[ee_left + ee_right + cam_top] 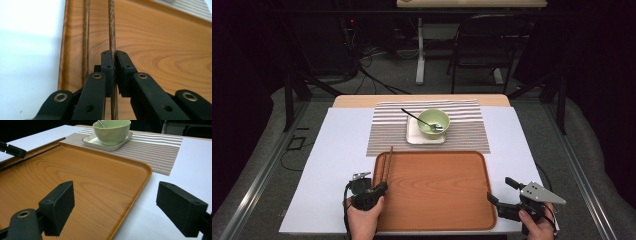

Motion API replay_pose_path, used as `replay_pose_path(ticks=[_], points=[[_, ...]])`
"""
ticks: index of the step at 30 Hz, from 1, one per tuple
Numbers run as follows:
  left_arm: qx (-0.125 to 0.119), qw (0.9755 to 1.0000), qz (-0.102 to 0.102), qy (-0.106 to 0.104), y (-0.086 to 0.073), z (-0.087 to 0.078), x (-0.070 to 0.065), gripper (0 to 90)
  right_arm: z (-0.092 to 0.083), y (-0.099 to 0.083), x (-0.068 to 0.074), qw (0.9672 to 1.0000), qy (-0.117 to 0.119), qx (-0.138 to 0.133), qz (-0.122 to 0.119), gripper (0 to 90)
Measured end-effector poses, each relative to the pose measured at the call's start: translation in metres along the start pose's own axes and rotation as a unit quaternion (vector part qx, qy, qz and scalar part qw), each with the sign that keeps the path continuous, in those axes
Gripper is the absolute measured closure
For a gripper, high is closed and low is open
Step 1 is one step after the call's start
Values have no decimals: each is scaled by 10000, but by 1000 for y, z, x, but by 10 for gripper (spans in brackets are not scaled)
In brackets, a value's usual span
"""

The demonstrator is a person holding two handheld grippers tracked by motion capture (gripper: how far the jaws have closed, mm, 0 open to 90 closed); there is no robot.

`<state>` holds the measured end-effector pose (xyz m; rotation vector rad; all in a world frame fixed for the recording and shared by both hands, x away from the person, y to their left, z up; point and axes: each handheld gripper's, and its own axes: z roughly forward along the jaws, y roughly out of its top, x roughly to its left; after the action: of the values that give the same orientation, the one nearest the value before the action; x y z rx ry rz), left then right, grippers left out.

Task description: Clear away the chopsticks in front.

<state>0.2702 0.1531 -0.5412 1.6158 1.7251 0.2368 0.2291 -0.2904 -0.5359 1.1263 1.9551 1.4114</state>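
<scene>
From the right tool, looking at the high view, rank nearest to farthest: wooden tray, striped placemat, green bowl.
1. Orange-brown wooden tray, right beside the right tool, to its left.
2. Grey striped placemat, beyond the tray.
3. Pale green bowl, on a white square plate mid-placemat.

No legible text, labels, brands, nos. or signs in any view. Checked: wooden tray (437,190), striped mat (428,131), green bowl (433,123), white plate (413,134), white bench cover (332,165) — all unmarked. Grey plate on right tongs (504,196) blank. Left tongs (115,62) show screws and rivets only, no markings. Chopsticks (111,30) plain wood grain. Background too dark to read anything.
</scene>
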Motion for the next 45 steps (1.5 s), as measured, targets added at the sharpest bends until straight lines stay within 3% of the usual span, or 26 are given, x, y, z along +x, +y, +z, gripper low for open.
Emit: replay_pose_path(ticks=[16, 27, 40, 45], points=[[153, 9997, -42, 159, -13, -4, 5, 851, 0, 0, -1, 10000, 13, -3, -10, 147], [117, 9997, -76, 186, -13, -1, 4, 845, 0, 0, -1, 10000, 33, -4, -1, 147], [47, 9999, -78, 106, -11, -4, 6, 818, -1, 0, 0, 10000, 39, -22, 20, 147], [-39, 9999, -91, -70, -5, -8, 5, 762, 0, 0, -1, 10000, 25, -17, 38, 146]])
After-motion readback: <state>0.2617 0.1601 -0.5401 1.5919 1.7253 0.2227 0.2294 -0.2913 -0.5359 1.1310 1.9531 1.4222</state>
